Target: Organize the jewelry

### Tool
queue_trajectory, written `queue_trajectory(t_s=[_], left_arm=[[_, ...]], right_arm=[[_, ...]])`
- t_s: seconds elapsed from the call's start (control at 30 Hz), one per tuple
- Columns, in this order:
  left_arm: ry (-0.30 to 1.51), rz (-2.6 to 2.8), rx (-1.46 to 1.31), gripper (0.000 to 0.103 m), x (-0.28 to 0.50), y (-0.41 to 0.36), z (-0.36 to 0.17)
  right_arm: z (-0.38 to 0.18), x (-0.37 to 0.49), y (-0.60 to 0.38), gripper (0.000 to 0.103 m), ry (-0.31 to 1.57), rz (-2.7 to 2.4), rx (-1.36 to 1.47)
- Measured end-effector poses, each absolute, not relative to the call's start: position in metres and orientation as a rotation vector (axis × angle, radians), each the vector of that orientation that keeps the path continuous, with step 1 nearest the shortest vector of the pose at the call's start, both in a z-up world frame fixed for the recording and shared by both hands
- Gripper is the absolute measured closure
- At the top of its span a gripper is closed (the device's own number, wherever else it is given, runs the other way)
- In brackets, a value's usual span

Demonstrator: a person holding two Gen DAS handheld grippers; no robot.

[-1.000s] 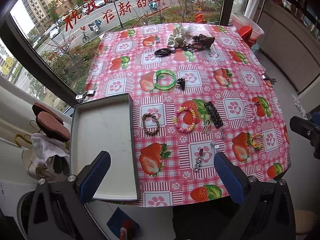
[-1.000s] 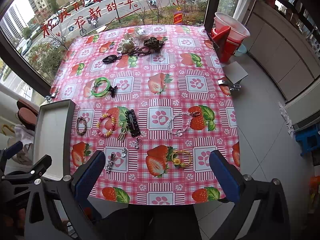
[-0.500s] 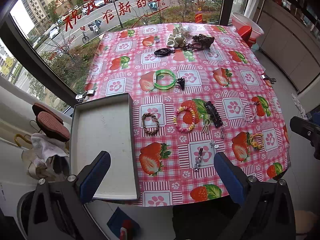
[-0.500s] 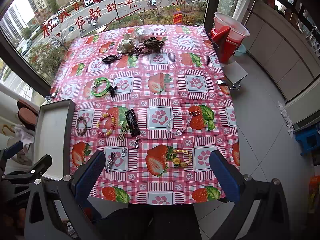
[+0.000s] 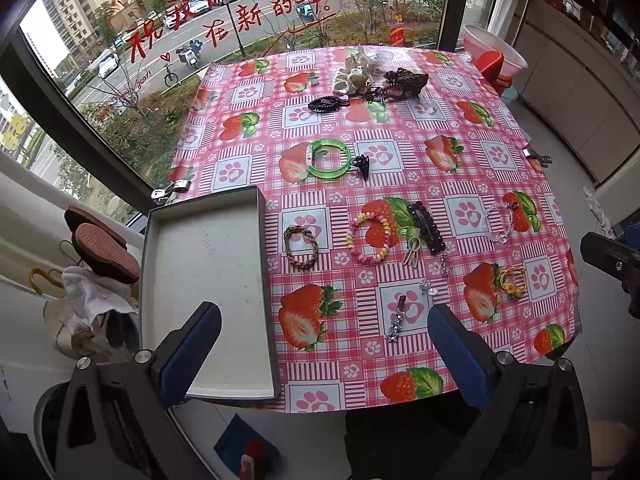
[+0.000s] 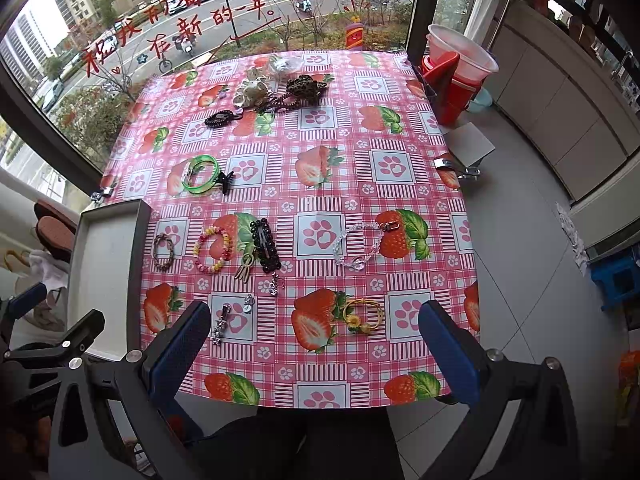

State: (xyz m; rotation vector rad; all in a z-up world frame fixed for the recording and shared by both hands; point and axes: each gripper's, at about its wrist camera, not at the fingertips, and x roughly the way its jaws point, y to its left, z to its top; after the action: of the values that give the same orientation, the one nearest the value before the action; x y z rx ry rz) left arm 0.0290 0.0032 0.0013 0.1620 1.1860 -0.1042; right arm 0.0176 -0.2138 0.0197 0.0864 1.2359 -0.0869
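Observation:
Jewelry lies scattered on a pink strawberry tablecloth (image 5: 400, 128). A brown braided bracelet (image 5: 301, 246), a colourful bead bracelet (image 5: 369, 237), a black hair clip (image 5: 426, 227), a green bangle (image 5: 330, 158), a clear chain (image 6: 356, 245), a yellow flower band (image 6: 363, 315) and a silver star clip (image 5: 396, 323) are spread out. An empty grey tray (image 5: 208, 280) sits at the table's left edge. My left gripper (image 5: 324, 344) hovers open above the near edge beside the tray. My right gripper (image 6: 314, 340) hovers open over the near edge, holding nothing.
Scrunchies and dark hair ties (image 6: 276, 92) pile at the far side by the window. Red and pink buckets (image 6: 460, 76) stand at the far right corner, a blue stool (image 6: 616, 280) on the floor to the right. Shoes and cloth (image 5: 100, 256) lie left of the tray.

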Motion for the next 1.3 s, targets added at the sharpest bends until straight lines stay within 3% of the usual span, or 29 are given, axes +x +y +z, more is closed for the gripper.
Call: queue_trajectory(t_s=[1.3], left_arm=[[1.248,-0.092,0.157,0.0,0.041,-0.001,-0.027]], right_arm=[[-0.005,0.02,-0.23,0.0,1.294,-0.083,0.161]])
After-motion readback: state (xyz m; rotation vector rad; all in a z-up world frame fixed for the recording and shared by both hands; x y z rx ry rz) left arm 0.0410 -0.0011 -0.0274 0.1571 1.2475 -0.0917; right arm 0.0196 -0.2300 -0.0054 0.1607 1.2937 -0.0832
